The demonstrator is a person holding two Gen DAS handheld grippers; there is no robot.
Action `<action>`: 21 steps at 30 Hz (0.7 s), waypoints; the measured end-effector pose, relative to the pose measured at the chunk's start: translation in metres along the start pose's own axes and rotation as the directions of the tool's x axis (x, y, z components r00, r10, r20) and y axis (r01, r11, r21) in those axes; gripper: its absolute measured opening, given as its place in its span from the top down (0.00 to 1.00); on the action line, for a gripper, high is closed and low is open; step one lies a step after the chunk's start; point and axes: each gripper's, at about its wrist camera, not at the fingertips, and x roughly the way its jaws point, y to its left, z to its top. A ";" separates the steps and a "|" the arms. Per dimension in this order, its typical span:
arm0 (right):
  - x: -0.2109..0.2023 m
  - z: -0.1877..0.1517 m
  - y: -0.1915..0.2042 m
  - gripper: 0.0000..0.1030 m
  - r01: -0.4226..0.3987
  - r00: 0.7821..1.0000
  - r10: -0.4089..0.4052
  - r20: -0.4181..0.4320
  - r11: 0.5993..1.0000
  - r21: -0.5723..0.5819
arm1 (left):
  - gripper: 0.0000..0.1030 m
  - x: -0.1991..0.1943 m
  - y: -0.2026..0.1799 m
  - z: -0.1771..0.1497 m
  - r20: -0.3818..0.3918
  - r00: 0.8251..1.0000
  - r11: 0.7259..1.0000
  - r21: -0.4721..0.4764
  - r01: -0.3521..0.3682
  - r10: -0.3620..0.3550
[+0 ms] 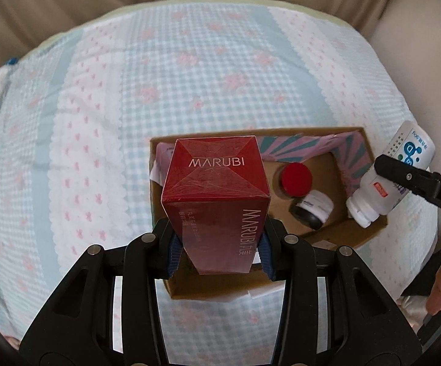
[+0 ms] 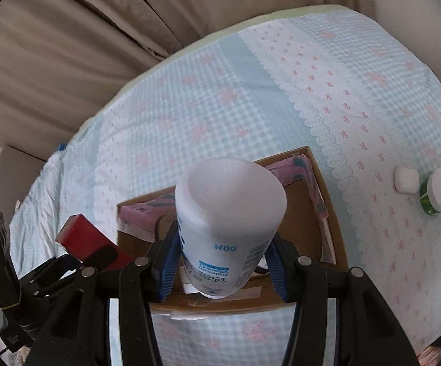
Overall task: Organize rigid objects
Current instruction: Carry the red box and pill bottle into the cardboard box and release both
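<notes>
Rigid objects are half gathered: we hold the red MARUBI carton [image 1: 217, 201] above the near-left part of the cardboard box [image 1: 373, 228], our left gripper [image 1: 217, 245] with its blue pads [image 1: 173, 253] pressed narrow against the carton's lower sides. Our right gripper [image 2: 222, 262] is clamped the same way on the white calcium bottle [image 2: 229, 213], which hangs cap-down over the box's right edge. We judge the main risk to be a collision: both items hover over one small box, so lowering them together could knock carton against bottle. The bottle's smooth round body could also twist or slip between the pads, and its cap could catch on the box wall. The tall carton may tip once released if it lands on an edge or on what lies inside. Inside the box we see a red-capped jar [image 1: 296, 180] standing and, just beside it, a small white jar [image 1: 313, 209] lying on its side, with striped pink-and-teal paper [image 1: 299, 145] lining the far wall. Well right of the box, on the checked cloth [image 2: 251, 91], a small white case [image 2: 406, 180] and a green-sided tin [image 2: 437, 190] sit touching, not yet collected.
</notes>
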 end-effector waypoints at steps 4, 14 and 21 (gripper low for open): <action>0.026 0.004 -0.001 0.54 0.038 0.997 -0.041 -0.067 0.998 -0.053 | 0.64 0.023 0.006 -0.005 -0.049 0.999 1.000 -0.017 -0.005 0.005; 0.061 -0.011 -0.014 0.53 0.154 0.972 -0.166 -0.165 0.984 -0.085 | 0.53 0.058 0.003 -0.015 -0.173 0.985 0.999 0.047 -0.008 0.016; 0.057 -0.008 -0.020 0.00 0.147 0.977 -0.160 -0.141 0.984 -0.098 | 0.00 0.049 -0.006 -0.014 -0.125 0.992 0.996 0.089 0.013 -0.001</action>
